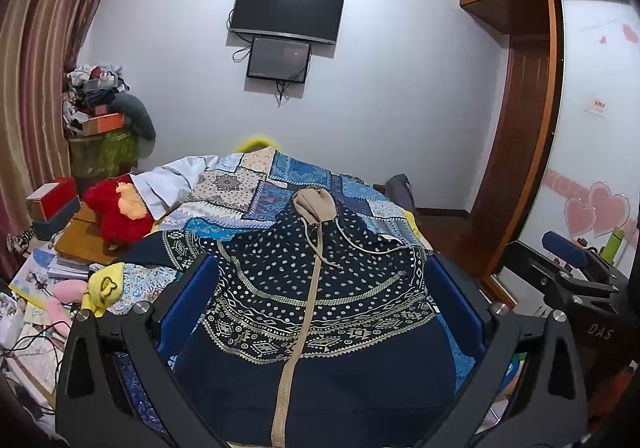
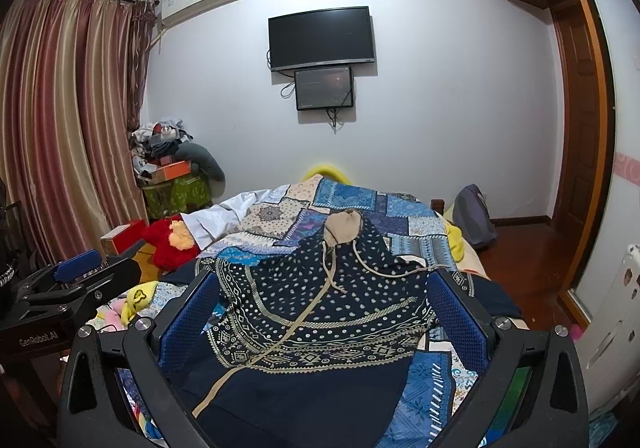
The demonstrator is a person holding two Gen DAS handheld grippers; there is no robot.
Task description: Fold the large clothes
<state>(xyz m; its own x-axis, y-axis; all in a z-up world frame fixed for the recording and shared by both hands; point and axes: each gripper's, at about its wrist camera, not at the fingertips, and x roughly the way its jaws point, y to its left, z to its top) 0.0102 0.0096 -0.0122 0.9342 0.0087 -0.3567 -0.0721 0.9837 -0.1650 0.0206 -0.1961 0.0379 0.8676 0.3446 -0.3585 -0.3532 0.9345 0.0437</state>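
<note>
The patchwork bedspread [image 2: 352, 200] beyond the hoodie [image 2: 320, 312] lay open at frame centre. A red plush toy [image 2: 170, 242] and white cloth [image 2: 224, 222] crowded centre-left, a yellow toy [image 2: 138, 300] lower left, and a grey backpack [image 2: 474, 218] blocked centre-right.

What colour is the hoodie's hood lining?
Beige, against the navy patterned hoodie; the hood lining shows best in the left wrist view.

Both wrist cameras looked forward from the near end of the bed [image 1: 288, 176], close above it, sharing the far-wall television [image 2: 321, 38].
</note>
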